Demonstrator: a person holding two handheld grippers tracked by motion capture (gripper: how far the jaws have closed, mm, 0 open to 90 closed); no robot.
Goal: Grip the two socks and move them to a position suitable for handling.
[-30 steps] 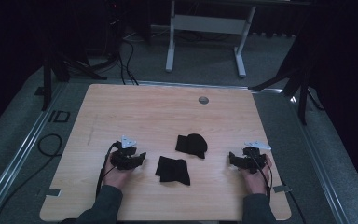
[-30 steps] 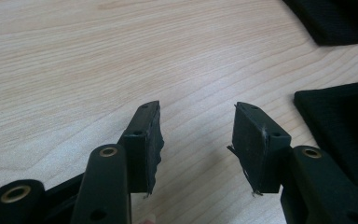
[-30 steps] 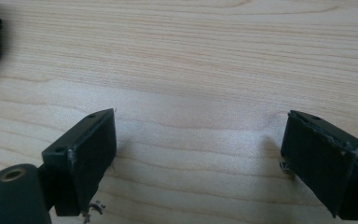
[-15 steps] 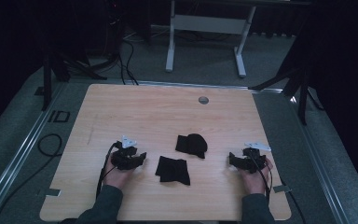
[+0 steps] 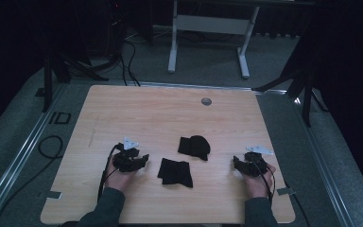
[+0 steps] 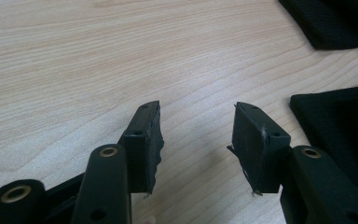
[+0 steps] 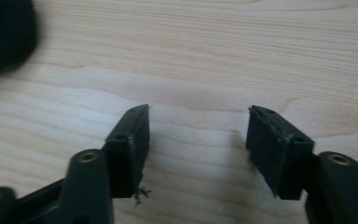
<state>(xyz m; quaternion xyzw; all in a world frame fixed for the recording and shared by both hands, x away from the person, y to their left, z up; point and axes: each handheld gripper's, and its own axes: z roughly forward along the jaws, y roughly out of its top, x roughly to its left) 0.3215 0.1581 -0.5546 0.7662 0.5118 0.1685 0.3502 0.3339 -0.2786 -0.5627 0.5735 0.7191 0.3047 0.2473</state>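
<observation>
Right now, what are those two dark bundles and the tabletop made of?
The nearer dark bundle and the farther dark bundle look like soft black knit fabric, matte, with a fine weave showing in the left gripper view. The tabletop seems to be pale wood or wood-look laminate: smooth, with printed-looking grain.

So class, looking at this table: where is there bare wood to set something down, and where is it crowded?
Free: the far half of the table, up to the small round grommet, and both side margins. Crowded: the near middle, where two black cloths lie between the left gripper and right gripper.
</observation>
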